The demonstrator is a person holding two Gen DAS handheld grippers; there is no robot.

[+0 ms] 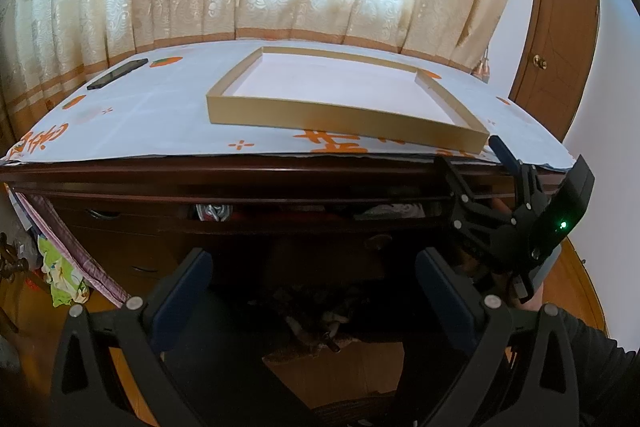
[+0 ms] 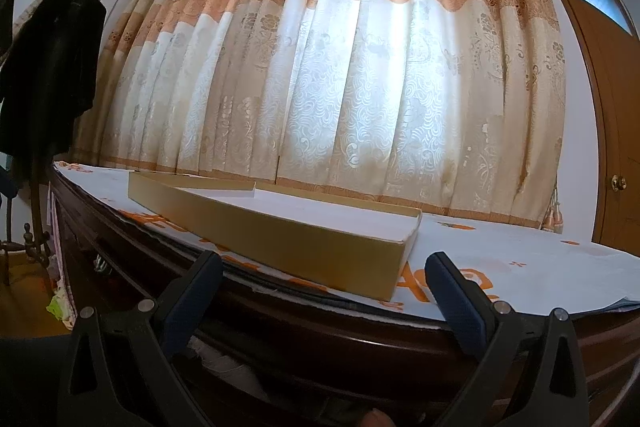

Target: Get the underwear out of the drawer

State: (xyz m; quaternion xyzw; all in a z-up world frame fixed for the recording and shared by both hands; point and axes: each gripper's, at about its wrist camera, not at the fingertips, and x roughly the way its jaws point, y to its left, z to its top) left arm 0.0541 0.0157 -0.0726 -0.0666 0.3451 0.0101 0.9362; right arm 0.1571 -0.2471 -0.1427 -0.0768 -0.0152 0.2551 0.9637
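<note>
both tongs (image 1: 314,279) below underwear (image 1: 390,211) (drawered)

Shallow gold cardboard tray (image 1: 344,119) with white inside lying on a white paper sheet (image 1: 160,123) printed with orange motifs, dark phone (image 1: 117,73) near the far left corner, patterned cream curtains (image 2: 340,87) behind, wooden door (image 1: 560,27), black coat (image 2: 52,67) hanging

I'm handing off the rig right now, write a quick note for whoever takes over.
Left gripper: open, empty, facing the dark wooden dresser's top drawer.
Right gripper: open, empty, up at the dresser's top edge, right side.
Drawer is open a crack; crumpled clothing shows inside.
Shallow gold cardboard tray on top is empty.
Left: open the drawer wider, take the underwear out.
</note>
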